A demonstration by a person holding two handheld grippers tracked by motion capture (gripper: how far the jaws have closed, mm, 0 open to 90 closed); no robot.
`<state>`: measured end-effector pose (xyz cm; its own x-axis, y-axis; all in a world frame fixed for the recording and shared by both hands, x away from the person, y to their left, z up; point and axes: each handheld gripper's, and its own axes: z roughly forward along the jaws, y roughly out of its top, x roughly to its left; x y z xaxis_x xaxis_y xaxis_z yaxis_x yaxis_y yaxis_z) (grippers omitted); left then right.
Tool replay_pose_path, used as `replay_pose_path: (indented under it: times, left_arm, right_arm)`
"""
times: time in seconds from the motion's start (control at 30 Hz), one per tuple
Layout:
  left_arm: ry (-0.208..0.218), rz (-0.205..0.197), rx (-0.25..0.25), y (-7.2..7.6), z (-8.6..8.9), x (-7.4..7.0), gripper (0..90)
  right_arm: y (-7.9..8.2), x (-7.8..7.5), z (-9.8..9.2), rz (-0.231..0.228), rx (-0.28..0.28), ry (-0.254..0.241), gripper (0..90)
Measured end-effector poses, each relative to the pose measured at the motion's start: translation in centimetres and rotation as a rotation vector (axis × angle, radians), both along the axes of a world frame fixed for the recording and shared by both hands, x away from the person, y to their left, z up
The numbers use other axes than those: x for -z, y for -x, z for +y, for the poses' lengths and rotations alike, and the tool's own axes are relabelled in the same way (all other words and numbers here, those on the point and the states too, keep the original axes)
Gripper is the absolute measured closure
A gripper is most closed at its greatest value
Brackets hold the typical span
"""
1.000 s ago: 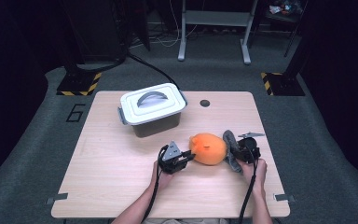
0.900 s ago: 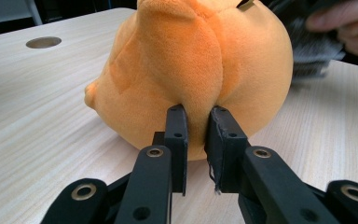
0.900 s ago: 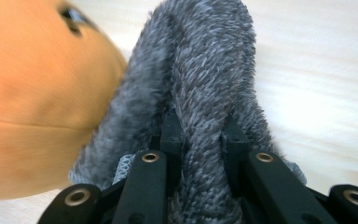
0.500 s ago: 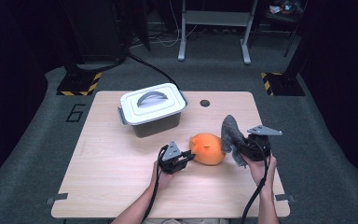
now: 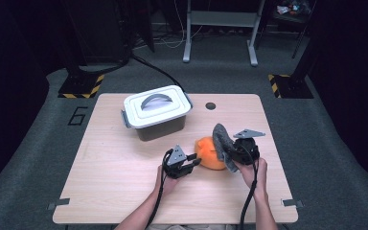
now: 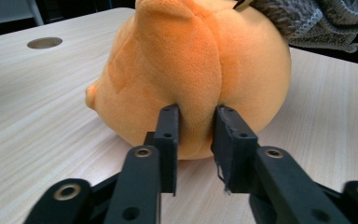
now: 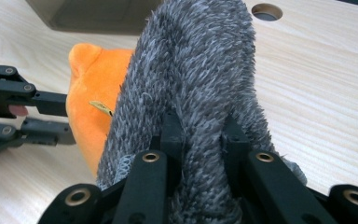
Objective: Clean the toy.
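A painted "6" (image 5: pixel 78 115) on the floor beside the worktop (image 5: pixel 120 191) is the one piece of writing I can read; the small yellow tag (image 7: pixel 101 108) on the orange plush (image 5: pixel 210 153) is too tiny to make out. One plush, one grey cloth (image 5: pixel 223 140), one lidded bin (image 5: pixel 156 112), two tools. The plush lies on the worktop between the tools, near the front edge, partly covered on its right by the cloth. The left tool (image 5: pixel 192 164) has a fold of the plush between its jaws, which have just been opening a little; the pads still touch the fabric. The right tool (image 5: pixel 230 152) is clamped tight on the cloth, which stands up bunched and hides most of its jaws. The bin's contents are hidden under its lid.
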<state>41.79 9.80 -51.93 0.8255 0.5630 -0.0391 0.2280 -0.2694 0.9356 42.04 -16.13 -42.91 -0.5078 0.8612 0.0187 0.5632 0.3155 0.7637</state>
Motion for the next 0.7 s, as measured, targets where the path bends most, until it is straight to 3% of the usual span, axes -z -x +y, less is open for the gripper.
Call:
replay_pose_path:
  times: [0.33,0.47,0.53,0.7]
  left_arm:
    - [-0.09,-0.035,-0.025,0.2,-0.9,0.0,49.4]
    - [-0.156,-0.069,-0.037,0.1,-1.5,0.0,48.3]
    - [-0.169,-0.083,-0.039,0.0,-1.8,0.1,54.4]
    - [-0.156,-0.048,-0.063,-0.1,-2.0,0.0,78.2]
  right_arm:
    - [-1.3,0.1,-0.2,0.012,0.023,0.0,76.0]
    - [-1.8,0.1,-0.2,0.012,0.027,0.001,76.0]
    - [-2.0,0.1,-0.2,0.01,0.025,0.004,76.0]
    - [-2.0,0.0,-0.4,0.004,0.027,-0.008,76.0]
